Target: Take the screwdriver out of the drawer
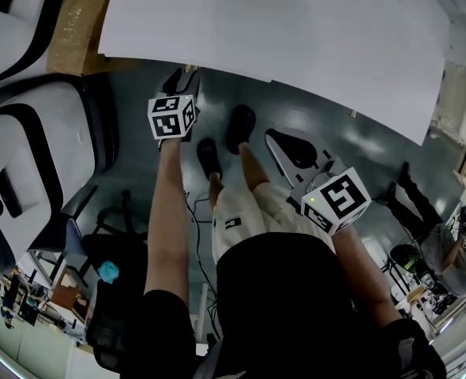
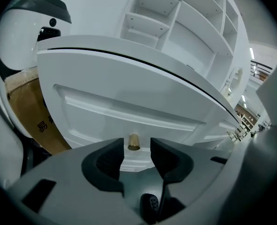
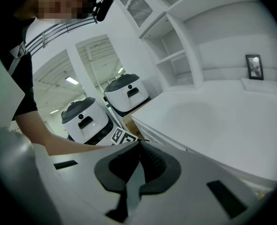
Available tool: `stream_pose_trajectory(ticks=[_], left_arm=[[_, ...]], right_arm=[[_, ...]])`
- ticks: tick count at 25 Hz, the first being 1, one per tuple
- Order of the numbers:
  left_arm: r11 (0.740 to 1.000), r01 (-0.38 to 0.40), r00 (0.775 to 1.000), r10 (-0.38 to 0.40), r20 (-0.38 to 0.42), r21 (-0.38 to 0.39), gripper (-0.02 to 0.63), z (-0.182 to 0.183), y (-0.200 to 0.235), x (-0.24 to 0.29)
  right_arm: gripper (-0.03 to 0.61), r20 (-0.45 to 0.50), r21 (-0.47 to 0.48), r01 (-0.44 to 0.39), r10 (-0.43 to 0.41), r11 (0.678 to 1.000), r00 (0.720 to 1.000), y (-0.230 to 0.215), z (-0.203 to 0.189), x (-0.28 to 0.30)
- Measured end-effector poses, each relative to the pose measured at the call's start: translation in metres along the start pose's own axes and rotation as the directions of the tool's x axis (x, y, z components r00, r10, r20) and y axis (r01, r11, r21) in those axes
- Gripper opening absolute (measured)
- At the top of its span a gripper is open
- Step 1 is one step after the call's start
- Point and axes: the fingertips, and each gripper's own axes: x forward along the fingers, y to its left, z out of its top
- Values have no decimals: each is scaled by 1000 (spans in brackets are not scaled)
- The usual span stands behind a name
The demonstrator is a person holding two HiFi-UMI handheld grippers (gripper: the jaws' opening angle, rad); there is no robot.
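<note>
- Fingers (image 2: 111, 161) of your left gripper (image 2: 136, 146), matte black with ribbed inner pads, stand apart in the left gripper view. A small brass cylindrical knob (image 2: 134, 142) sits in the gap at their tips, and neither pad touches it.
- That knob is fixed low on a smooth white painted drawer front (image 2: 129, 109) with a recessed rectangular panel. The front lies closed, with a thin dark seam between it and the flat white tabletop (image 2: 105, 45) above.
- Your screwdriver shows in no view, and the closed drawer hides its inside.
- Left of the drawer stands a brown cardboard box (image 2: 28, 111) with dark print. Above the box is a glossy white domed robot shell with a dark grey cap (image 2: 30, 32). White open shelving (image 2: 176, 22) rises behind the tabletop.
- In the right gripper view, your right gripper (image 3: 139, 146) has its black ribbed fingers pressed together with nothing between them. It points across the tabletop, and a small dark-framed picture (image 3: 254, 67) stands upright on a white ledge beyond.
- Your bare left forearm (image 3: 49, 135) crosses that view in front of two more white domed robots (image 3: 84, 118).
- In the head view, the left black-and-white marker cube (image 1: 172, 117) sits just beside the table's near edge. The right marker cube (image 1: 337, 200) is well apart from it and further back from the edge.
- Your black shoes (image 1: 209, 156) rest on a glossy grey floor (image 1: 375, 144) between the two grippers.
</note>
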Motion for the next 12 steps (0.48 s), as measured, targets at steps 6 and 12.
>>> stream_pose_trajectory(ticks=[6,12], left_arm=[[1000,-6,1000,6,-9,8,176,3,-2,7],[999,-34,999,35,-4,26,127,4,1,12]], right_arm=[[18,-10,12,5,-5,1000,1000,-4,-4,-4],[18,-8,20,3,-3,1000,1000,-6,-7,-6]])
